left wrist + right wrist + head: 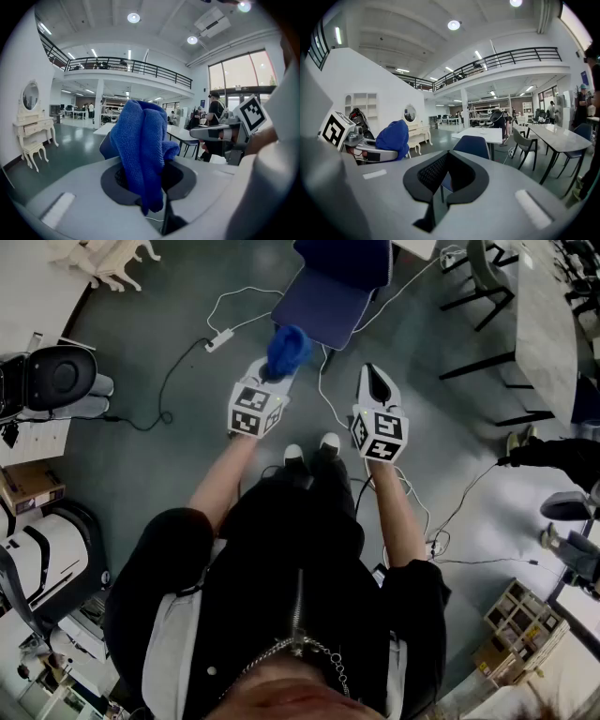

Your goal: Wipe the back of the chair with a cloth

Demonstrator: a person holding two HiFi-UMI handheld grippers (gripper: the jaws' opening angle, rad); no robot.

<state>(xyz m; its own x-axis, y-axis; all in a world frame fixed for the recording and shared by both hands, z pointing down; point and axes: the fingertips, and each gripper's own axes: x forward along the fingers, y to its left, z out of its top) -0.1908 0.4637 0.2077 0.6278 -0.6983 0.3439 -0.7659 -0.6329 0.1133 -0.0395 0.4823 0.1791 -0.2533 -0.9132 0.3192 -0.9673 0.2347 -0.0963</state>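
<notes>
A dark blue chair (323, 298) stands on the grey floor just ahead of the person's feet. The left gripper (275, 373) is shut on a bunched blue cloth (288, 350), held up in front of the chair's seat. In the left gripper view the cloth (140, 154) fills the gap between the jaws and hides most of the chair (106, 144). The right gripper (375, 381) is shut on nothing, level with the left one and apart from the chair. Its own view looks at the chair back (471, 146), with the cloth (393, 136) at the left.
White cables and a power strip (218, 338) lie on the floor around the chair. A long white table (548, 324) with grey chairs runs along the right. A black stool (58, 376) stands at the left. A white table (480, 134) stands behind the chair.
</notes>
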